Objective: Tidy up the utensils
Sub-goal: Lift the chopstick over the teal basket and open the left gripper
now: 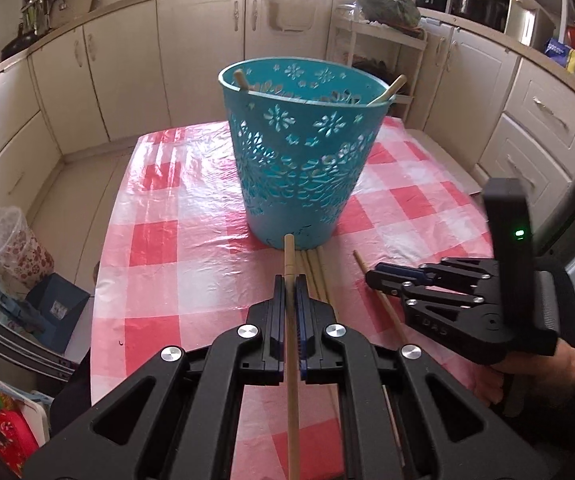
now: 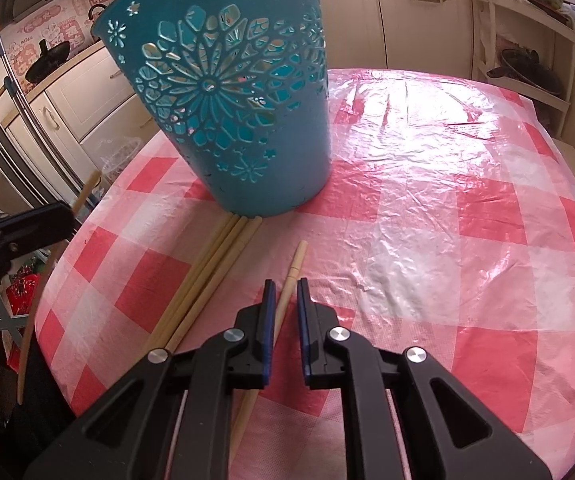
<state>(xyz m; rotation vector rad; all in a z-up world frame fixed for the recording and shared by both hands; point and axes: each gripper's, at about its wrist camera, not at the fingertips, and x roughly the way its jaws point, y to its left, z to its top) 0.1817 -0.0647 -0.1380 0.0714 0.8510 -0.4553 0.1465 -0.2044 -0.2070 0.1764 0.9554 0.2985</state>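
Left gripper (image 1: 290, 280) clamps chopstick (image 1: 290, 320), long axis toward teal basket (image 1: 303, 152). Right gripper (image 2: 286, 286) jaws narrowly apart, straddling loose chopstick (image 2: 293, 268) on table (image 2: 447, 240).

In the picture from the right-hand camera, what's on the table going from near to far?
Right hand-held gripper → single chopstick between its fingers → bundle of chopsticks → blue basket → far edge of the checked tablecloth.

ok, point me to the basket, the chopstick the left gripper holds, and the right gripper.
basket (image 1: 299, 160): left wrist view, front wall.
held chopstick (image 1: 290, 264): left wrist view, shaft beyond the pads.
right gripper (image 2: 286, 292): right wrist view, between fingertips.
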